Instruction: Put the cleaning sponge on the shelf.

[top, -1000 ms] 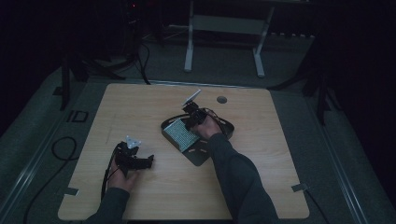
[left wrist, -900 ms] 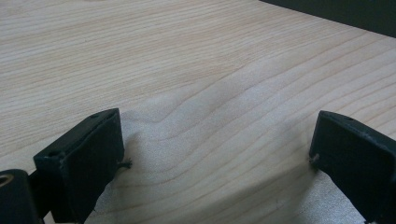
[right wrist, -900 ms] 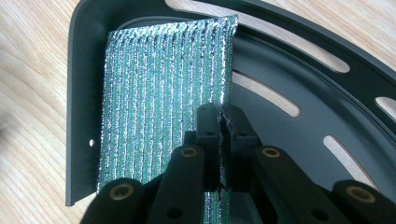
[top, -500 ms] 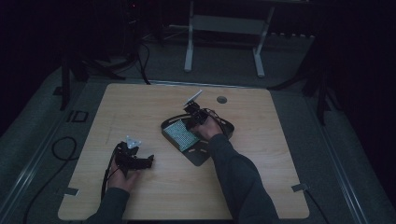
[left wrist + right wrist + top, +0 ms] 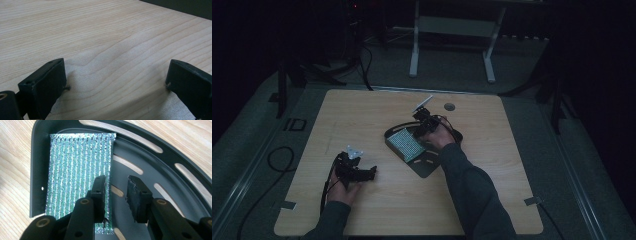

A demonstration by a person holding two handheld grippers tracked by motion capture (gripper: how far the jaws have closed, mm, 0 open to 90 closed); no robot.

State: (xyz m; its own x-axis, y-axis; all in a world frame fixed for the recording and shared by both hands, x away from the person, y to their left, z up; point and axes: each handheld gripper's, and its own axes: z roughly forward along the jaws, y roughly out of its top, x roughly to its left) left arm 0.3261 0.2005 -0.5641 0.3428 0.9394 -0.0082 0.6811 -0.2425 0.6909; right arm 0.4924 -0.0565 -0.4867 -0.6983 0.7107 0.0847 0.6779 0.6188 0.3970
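The right gripper [image 5: 115,191] hangs over a dark slotted tray [image 5: 172,157] that lies near the middle of the table [image 5: 377,107]. A glittery green ribbed pad [image 5: 77,167] lies flat in the tray, filling its squared end and butting against the tray's straight wall. The gripper's jaws have just been opening and now stand apart with bare tray floor showing in the gap; nothing is pinched between them. In the right gripper view, one jaw stands at the pad's long edge and overlaps it; whether it touches the pad cannot be told, and the other jaw hangs over the tray's plain floor beside the pad, near one of the curved slots. From the high view the right gripper [image 5: 426,121] sits at the tray's far side, above the pad [image 5: 408,144], with the person's sleeve [image 5: 472,190] running back from the tray [image 5: 424,165] toward the near edge of the table. The left gripper [image 5: 354,170] is well apart from the tray, toward the near left of the table, held low over bare wood. In its own view the left gripper [image 5: 116,80] has its jaws spread wide, with only wood grain between them, so it holds nothing.
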